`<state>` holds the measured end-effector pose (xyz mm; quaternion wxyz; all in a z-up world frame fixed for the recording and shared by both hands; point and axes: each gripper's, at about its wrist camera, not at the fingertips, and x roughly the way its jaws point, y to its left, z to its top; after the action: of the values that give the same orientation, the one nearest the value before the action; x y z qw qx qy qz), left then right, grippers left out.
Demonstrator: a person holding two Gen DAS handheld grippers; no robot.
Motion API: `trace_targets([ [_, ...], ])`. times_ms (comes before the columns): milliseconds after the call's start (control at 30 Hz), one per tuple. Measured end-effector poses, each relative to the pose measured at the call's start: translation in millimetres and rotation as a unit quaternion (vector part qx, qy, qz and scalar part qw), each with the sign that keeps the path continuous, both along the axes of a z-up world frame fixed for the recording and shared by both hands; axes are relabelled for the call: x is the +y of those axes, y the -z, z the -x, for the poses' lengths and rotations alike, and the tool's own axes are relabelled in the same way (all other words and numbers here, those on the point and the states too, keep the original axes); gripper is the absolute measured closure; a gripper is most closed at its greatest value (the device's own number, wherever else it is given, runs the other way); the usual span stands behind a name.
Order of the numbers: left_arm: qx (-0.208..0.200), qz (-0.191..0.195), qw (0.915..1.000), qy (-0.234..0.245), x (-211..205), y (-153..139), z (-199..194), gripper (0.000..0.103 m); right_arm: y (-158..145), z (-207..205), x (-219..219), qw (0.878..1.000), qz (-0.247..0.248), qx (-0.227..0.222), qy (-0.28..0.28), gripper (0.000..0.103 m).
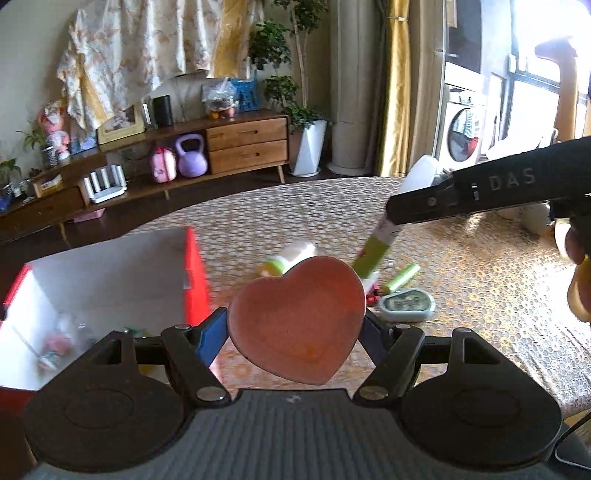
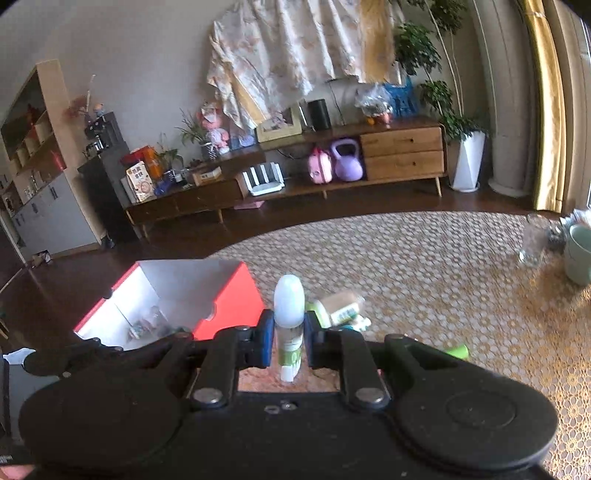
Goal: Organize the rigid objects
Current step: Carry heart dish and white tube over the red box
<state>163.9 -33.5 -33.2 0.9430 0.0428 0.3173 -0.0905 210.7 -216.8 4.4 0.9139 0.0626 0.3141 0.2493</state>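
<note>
Two items are gripped: a heart-shaped dish by the left tongs, a bottle by the right tongs, seemingly for the red box.

Pale wall at 12 o'clock, draped with floral cloth. Low wooden sideboard beneath, dark floor. Gold curtain, bright window at 2 o'clock.

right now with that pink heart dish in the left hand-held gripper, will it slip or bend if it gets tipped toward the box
The heart dish looks rigid, so bending seems unlikely. Its surface has a smooth sheen and the left hand-held gripper pinches only its curved side edges, so it could slide out when tilted. It seems shallow and thin, probably light; if ceramic, a drop into the red box might chip it.
</note>
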Motion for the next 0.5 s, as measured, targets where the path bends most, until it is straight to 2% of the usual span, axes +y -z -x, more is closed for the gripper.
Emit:
trace_targets([
  [200,0.004,0.001,0.9996,-0.027,44,-17,4,0.029,-15,2,23,1.0,-0.007,-0.012,-0.017,0.087],
  [500,0.005,-0.027,0.9964,-0.08,116,-34,-8,0.029,-28,-5,78,0.998,0.001,-0.032,-0.057,0.087],
])
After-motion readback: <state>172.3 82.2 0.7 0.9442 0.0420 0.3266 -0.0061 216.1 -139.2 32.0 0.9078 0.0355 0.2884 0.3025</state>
